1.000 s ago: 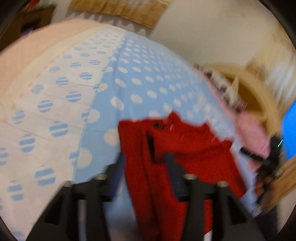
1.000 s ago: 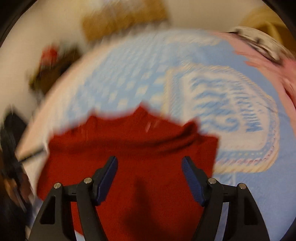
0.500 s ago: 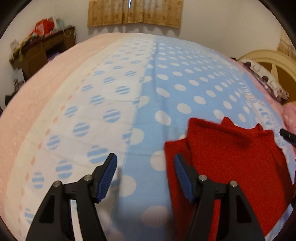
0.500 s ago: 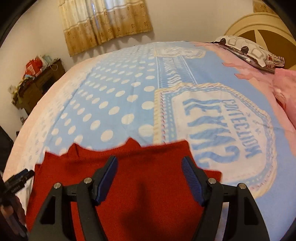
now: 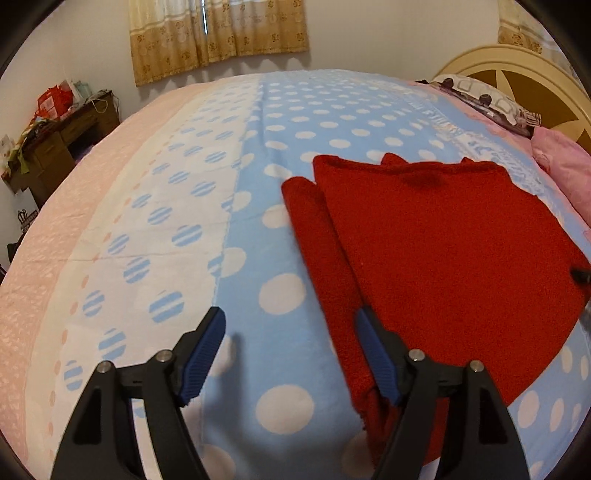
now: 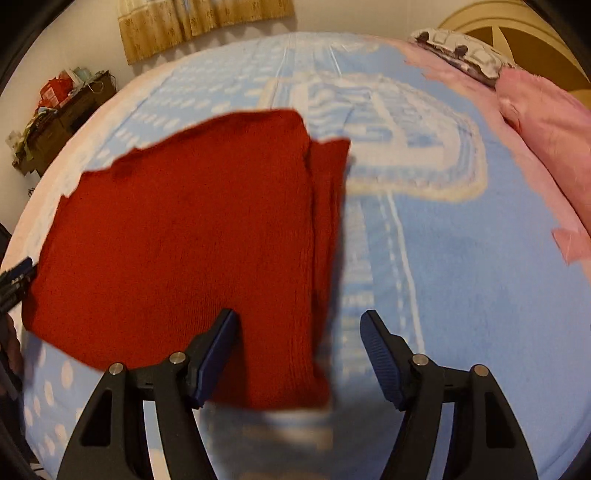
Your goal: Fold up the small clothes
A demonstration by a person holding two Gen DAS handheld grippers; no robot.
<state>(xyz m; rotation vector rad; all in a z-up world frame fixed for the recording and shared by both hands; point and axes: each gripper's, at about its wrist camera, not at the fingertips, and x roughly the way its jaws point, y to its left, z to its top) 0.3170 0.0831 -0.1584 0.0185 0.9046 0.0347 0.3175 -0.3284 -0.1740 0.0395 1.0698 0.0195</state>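
Observation:
A red knitted garment (image 5: 436, 243) lies flat on the blue polka-dot blanket (image 5: 288, 155), with a folded strip along its left edge. My left gripper (image 5: 290, 354) is open and empty, hovering over the blanket at the garment's near left edge; its right finger (image 5: 376, 354) is over the red strip. In the right wrist view the same garment (image 6: 184, 236) fills the left half, with a folded strip on its right side. My right gripper (image 6: 299, 358) is open and empty above the garment's near right corner.
A pink pillow (image 6: 546, 122) and a patterned pillow (image 5: 480, 92) lie by the cream headboard (image 5: 517, 70) at the right. A cluttered wooden desk (image 5: 55, 147) stands at the left wall. Curtains (image 5: 218, 33) hang behind the bed.
The left gripper let go of the garment and opened, then drew back to the left. The garment now lies flat. The right gripper shifted right, toward the garment's right edge.

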